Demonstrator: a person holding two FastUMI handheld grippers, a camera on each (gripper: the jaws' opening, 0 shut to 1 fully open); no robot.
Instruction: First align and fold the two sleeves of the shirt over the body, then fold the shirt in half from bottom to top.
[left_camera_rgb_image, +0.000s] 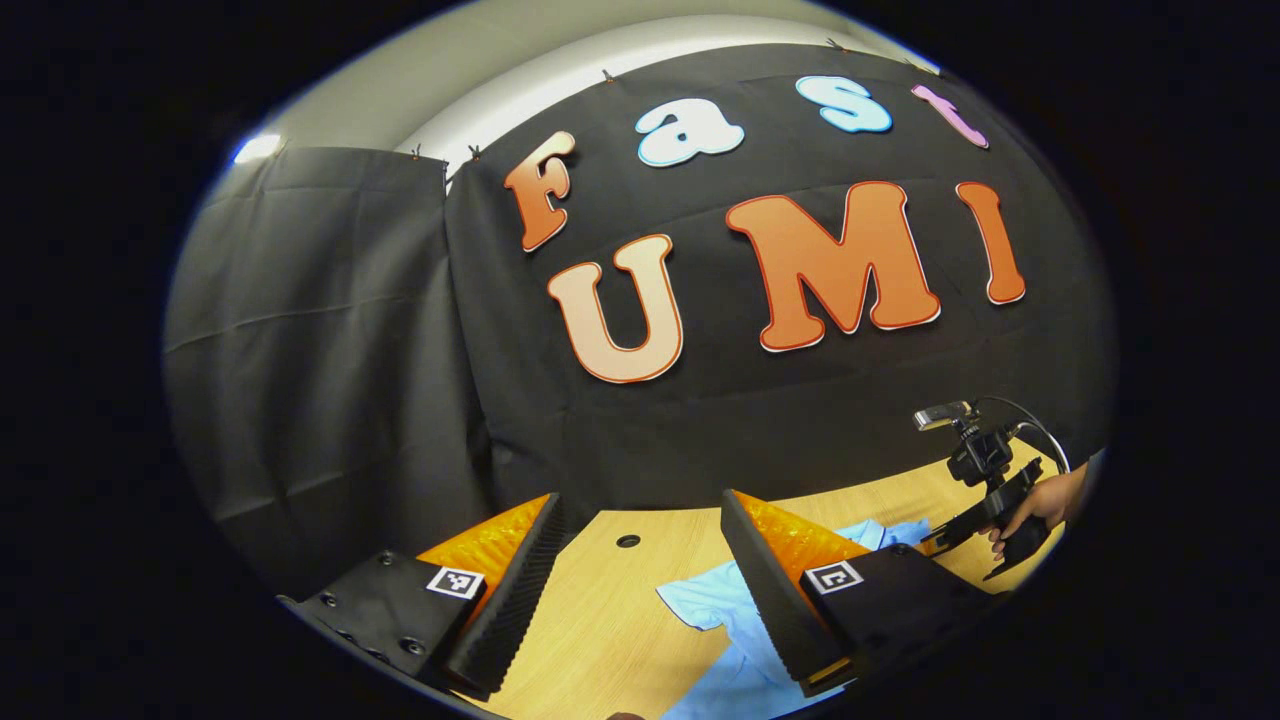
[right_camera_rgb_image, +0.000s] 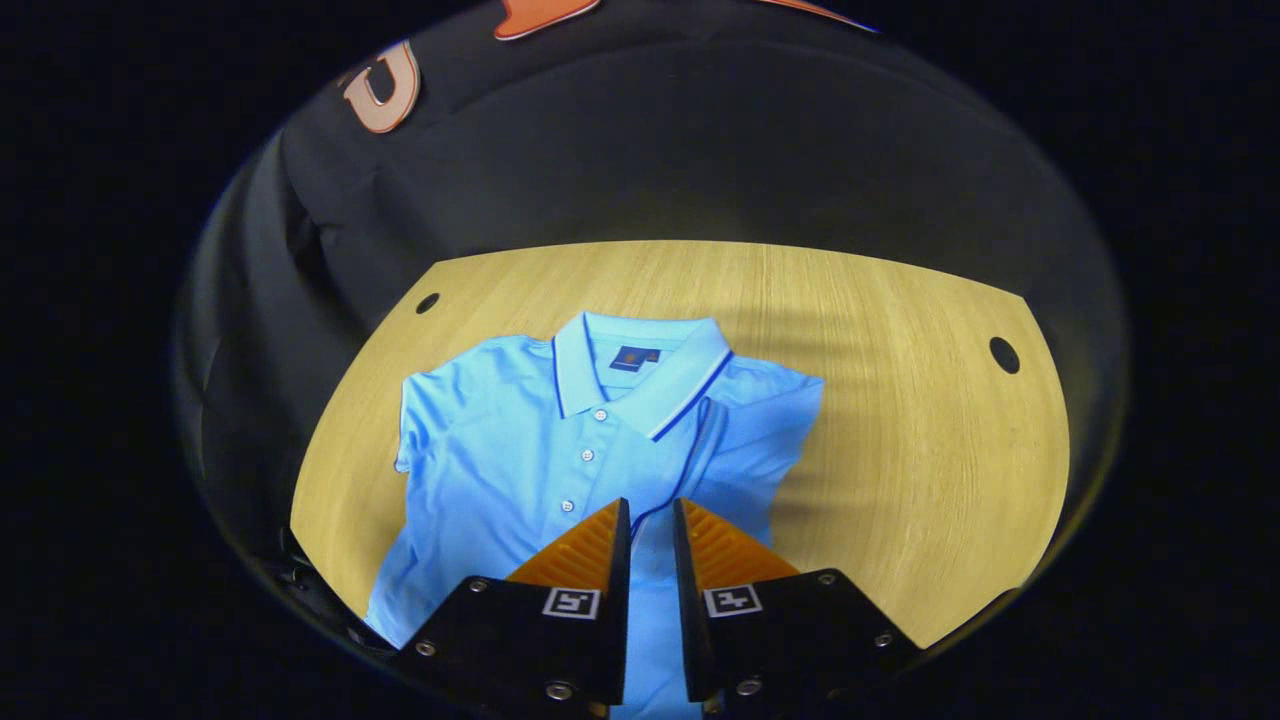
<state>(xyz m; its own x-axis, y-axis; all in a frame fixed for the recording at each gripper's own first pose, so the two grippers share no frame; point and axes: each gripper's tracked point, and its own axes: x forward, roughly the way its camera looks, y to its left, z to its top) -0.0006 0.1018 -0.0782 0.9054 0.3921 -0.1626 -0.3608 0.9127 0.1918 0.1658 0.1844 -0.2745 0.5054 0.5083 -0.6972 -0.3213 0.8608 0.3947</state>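
With my right gripper (right_camera_rgb_image: 650, 520) pinching the folded-over sleeve (right_camera_rgb_image: 745, 440) onto the shirt (right_camera_rgb_image: 500, 450) lying on the bench (right_camera_rgb_image: 900, 400), my left gripper (left_camera_rgb_image: 640, 560) gaped empty; I judged squaring that edge mattered first.

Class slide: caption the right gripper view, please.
Right tongs, nearly closed, holding a folded sleeve edge over the blue polo shirt on a wooden table.
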